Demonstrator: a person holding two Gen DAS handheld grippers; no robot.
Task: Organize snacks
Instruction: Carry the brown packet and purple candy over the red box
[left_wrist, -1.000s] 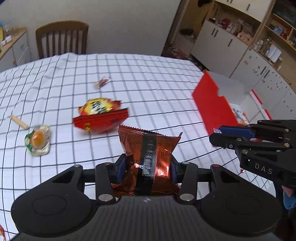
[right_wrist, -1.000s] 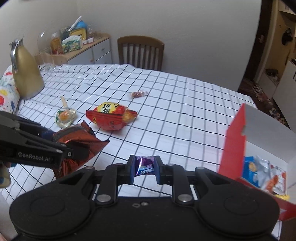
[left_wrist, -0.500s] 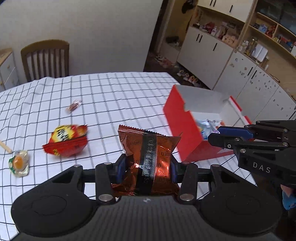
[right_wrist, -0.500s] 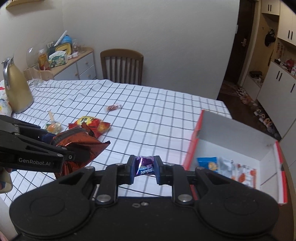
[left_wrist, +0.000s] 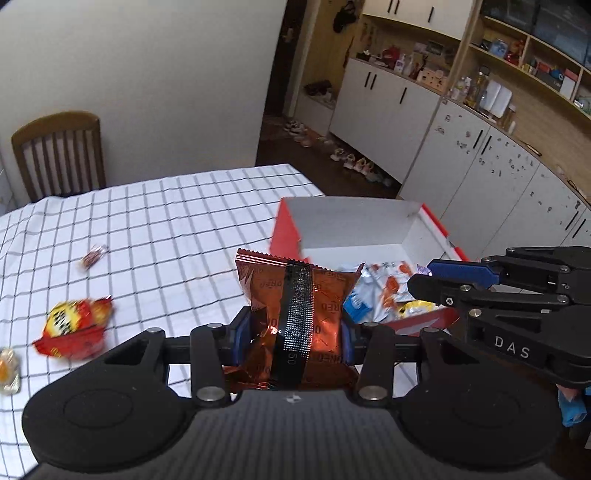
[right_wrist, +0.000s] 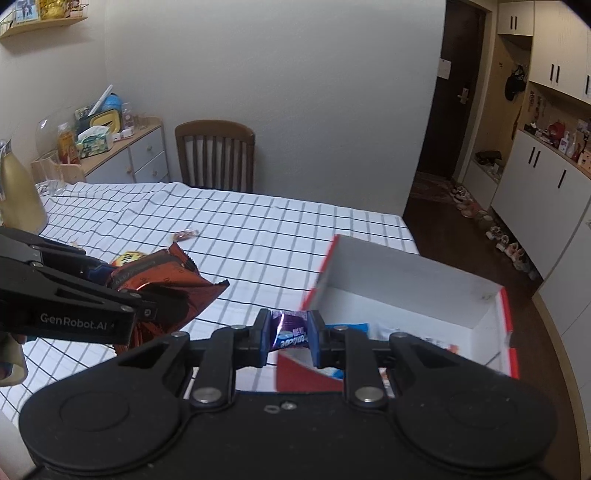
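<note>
With the left tool (left_wrist: 291, 334) pinching an orange-brown snack packet (left_wrist: 295, 310) and the right tool (right_wrist: 288, 338) a purple candy (right_wrist: 290, 330), both should clear the red box (right_wrist: 495, 295) wall, then release low inside.

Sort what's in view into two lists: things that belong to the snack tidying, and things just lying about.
Job: orange packet in left gripper; purple candy in right gripper; red box; red-yellow bag; small wrapped sweet.

Lying about: chair; gold jug; shoes.
</note>
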